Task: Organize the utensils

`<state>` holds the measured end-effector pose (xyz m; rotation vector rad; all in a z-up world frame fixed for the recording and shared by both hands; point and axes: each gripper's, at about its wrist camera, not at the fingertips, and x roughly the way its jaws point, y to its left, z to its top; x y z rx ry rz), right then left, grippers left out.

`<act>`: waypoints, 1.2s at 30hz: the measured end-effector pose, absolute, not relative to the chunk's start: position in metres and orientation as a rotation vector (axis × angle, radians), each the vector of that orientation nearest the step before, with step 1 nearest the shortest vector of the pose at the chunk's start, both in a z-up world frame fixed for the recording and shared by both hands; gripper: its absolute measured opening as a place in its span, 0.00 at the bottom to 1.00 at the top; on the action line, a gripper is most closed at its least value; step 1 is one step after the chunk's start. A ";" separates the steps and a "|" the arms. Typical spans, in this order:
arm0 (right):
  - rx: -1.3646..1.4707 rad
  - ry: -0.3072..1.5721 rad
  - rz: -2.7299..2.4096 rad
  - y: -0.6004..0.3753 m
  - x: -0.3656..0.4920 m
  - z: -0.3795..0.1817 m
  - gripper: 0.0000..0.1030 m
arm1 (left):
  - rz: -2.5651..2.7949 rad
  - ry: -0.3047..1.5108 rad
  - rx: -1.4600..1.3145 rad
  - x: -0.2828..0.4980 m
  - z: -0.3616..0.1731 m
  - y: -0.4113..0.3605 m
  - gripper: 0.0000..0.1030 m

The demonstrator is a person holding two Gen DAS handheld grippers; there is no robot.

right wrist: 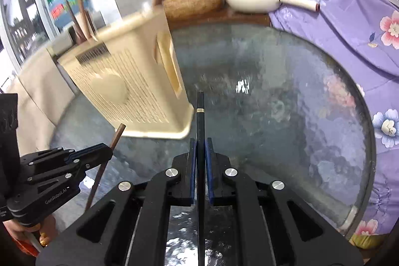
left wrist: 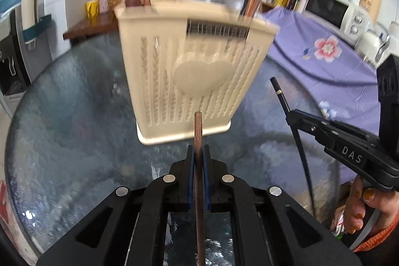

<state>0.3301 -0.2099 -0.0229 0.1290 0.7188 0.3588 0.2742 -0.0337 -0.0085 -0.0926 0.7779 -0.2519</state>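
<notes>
A cream slotted utensil holder (left wrist: 189, 71) with a heart on its front stands on the round glass table (left wrist: 74, 116); several brown chopsticks and a spoon stick up out of it. My left gripper (left wrist: 198, 153) is shut on a brown chopstick (left wrist: 198, 131) that points up toward the holder's base. My right gripper (right wrist: 200, 146) is shut on a black chopstick (right wrist: 200, 116) with a gold band, to the right of the holder (right wrist: 129, 81). In the left wrist view the right gripper (left wrist: 290, 114) shows at the right with the black chopstick (left wrist: 280, 95). In the right wrist view the left gripper (right wrist: 108, 150) holds its brown chopstick (right wrist: 116, 138).
A purple flowered cloth (right wrist: 349, 46) lies over the table's right side. Behind stand a wooden counter (left wrist: 87, 26), a white pan (right wrist: 251, 0) and a microwave (left wrist: 326, 8). A hand (left wrist: 359, 203) grips the right gripper's handle.
</notes>
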 end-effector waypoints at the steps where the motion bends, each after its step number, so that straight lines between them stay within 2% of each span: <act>1: 0.132 0.697 0.369 -0.210 0.326 -0.014 0.08 | -0.258 0.758 -0.108 0.272 0.001 -0.030 0.06; 11: 0.118 0.547 0.446 -0.204 0.289 0.049 0.08 | -0.282 0.603 -0.127 0.245 0.064 -0.021 0.06; 26: 0.073 0.486 0.491 -0.196 0.254 0.080 0.08 | -0.339 0.514 -0.116 0.211 0.100 -0.019 0.06; 36: 0.066 0.488 0.514 -0.192 0.263 0.098 0.08 | -0.350 0.479 -0.067 0.212 0.122 -0.026 0.06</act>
